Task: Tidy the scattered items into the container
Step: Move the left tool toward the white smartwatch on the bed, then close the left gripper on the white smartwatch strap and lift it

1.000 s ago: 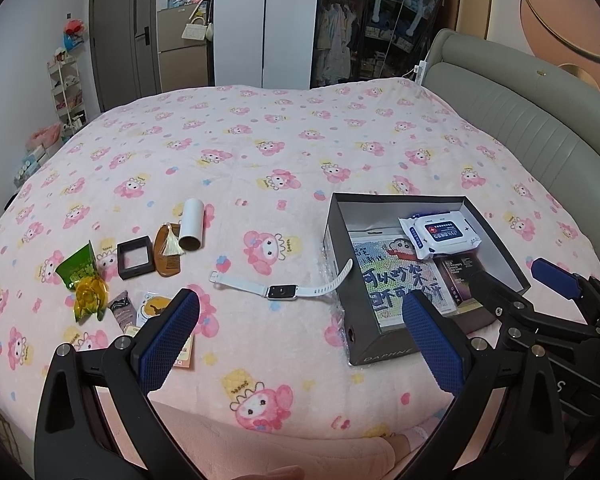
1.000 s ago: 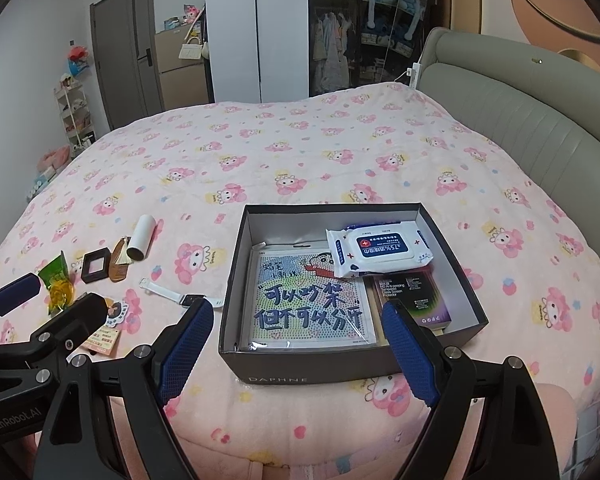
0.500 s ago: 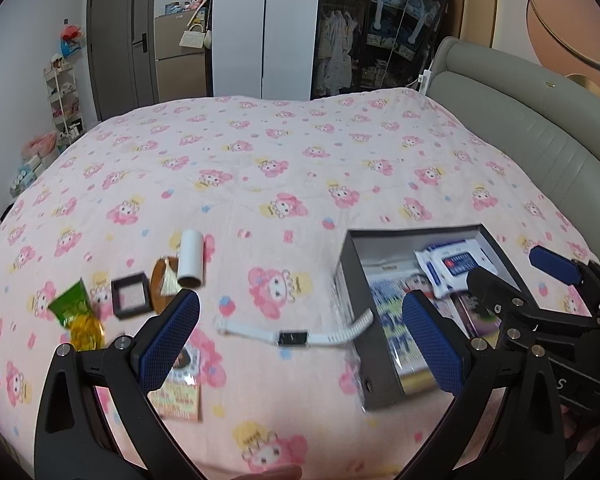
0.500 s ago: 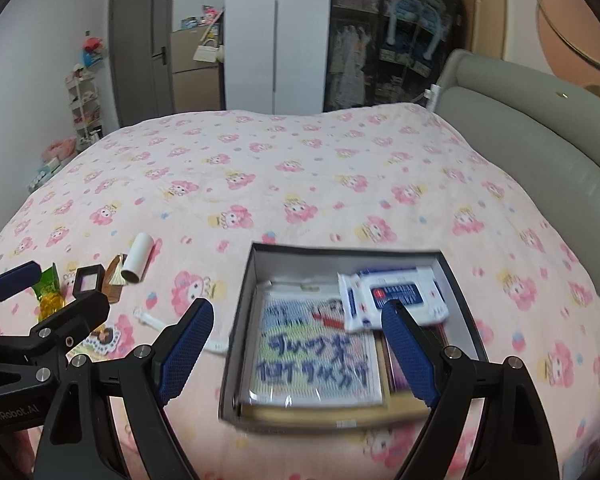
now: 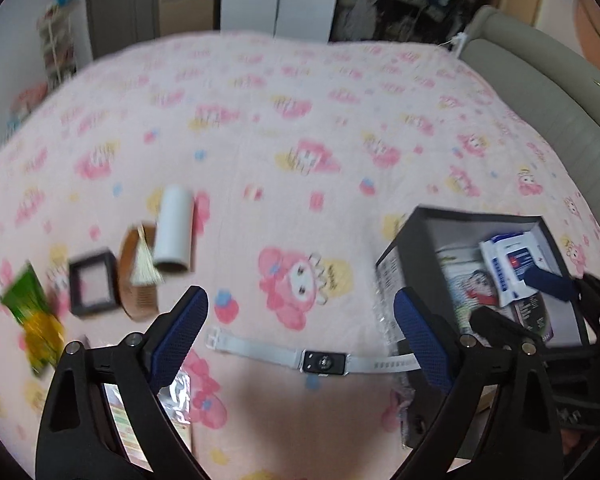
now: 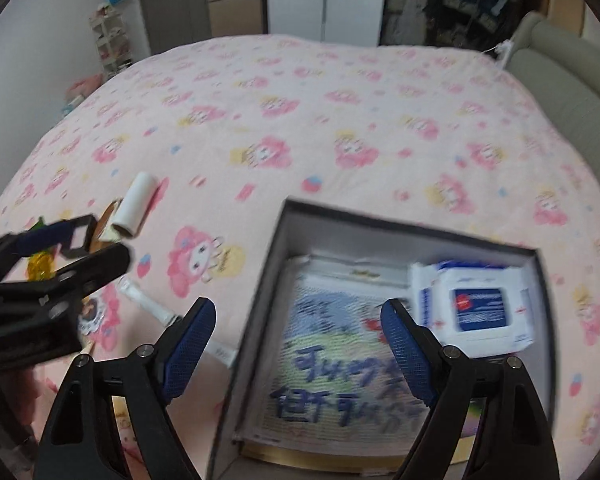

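Observation:
A white-strapped watch (image 5: 324,362) lies flat on the pink bedspread, just left of the dark open box (image 5: 420,240). My left gripper (image 5: 300,332) hovers over the watch, empty, its jaws wide and closing slightly. Further left lie a white roll (image 5: 174,232), a wooden comb with a tassel (image 5: 138,276), a small black frame (image 5: 92,284) and a green snack packet (image 5: 32,312). My right gripper (image 6: 298,340) is open and empty above the box's left wall (image 6: 260,300). Inside the box are a wipes pack (image 6: 476,308) and a picture card (image 6: 340,360).
A shiny card or packet (image 5: 172,388) lies under my left gripper's left finger. The grey padded headboard (image 5: 560,112) curves along the right side of the bed. Wardrobes and a door stand beyond the bed's far edge. The bedspread beyond the items is bare.
Both grippers have moved forward and down towards the bed. The watch and the box now look larger and closer. Nothing on the bed has shifted.

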`<action>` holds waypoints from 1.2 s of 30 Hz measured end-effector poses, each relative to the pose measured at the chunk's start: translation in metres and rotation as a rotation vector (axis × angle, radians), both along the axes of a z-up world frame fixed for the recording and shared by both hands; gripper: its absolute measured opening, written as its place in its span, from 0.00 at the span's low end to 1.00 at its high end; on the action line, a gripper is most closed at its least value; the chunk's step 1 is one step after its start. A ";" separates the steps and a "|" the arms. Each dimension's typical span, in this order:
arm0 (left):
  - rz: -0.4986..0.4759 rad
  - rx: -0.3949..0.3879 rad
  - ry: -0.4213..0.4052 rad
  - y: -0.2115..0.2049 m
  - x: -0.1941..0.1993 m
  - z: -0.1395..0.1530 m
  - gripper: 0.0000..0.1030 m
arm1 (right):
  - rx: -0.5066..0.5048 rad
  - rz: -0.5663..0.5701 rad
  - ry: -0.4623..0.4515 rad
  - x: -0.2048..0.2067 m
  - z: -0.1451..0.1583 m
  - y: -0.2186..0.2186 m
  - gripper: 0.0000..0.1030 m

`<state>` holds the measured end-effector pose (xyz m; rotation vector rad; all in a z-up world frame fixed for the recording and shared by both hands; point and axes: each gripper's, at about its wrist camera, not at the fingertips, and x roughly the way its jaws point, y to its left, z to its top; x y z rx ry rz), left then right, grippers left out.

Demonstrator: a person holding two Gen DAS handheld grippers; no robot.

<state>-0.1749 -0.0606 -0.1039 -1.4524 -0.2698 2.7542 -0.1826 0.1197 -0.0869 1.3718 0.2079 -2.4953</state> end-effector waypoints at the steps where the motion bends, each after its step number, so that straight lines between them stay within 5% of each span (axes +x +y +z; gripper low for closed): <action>1: 0.009 0.018 -0.027 -0.004 -0.002 -0.010 0.90 | -0.002 0.010 -0.012 0.001 -0.004 -0.003 0.82; 9: 0.101 0.105 -0.218 -0.025 -0.006 -0.066 0.75 | -0.019 0.046 -0.104 0.003 -0.036 -0.014 0.79; 13: 0.140 0.208 -0.276 -0.036 -0.006 -0.084 0.67 | -0.035 0.077 -0.130 0.006 -0.044 -0.017 0.56; 16: 0.169 0.269 -0.319 -0.044 -0.010 -0.102 0.53 | -0.059 0.088 -0.146 0.006 -0.046 -0.017 0.30; 18: 0.178 0.287 -0.342 -0.046 -0.012 -0.110 0.41 | -0.054 0.096 -0.137 0.008 -0.046 -0.018 0.21; 24: 0.100 0.248 -0.276 -0.028 -0.010 -0.094 0.09 | -0.055 0.116 -0.106 0.012 -0.041 -0.018 0.12; 36: -0.014 0.175 -0.150 0.006 0.019 -0.059 0.05 | -0.086 0.119 -0.055 0.027 -0.024 -0.010 0.07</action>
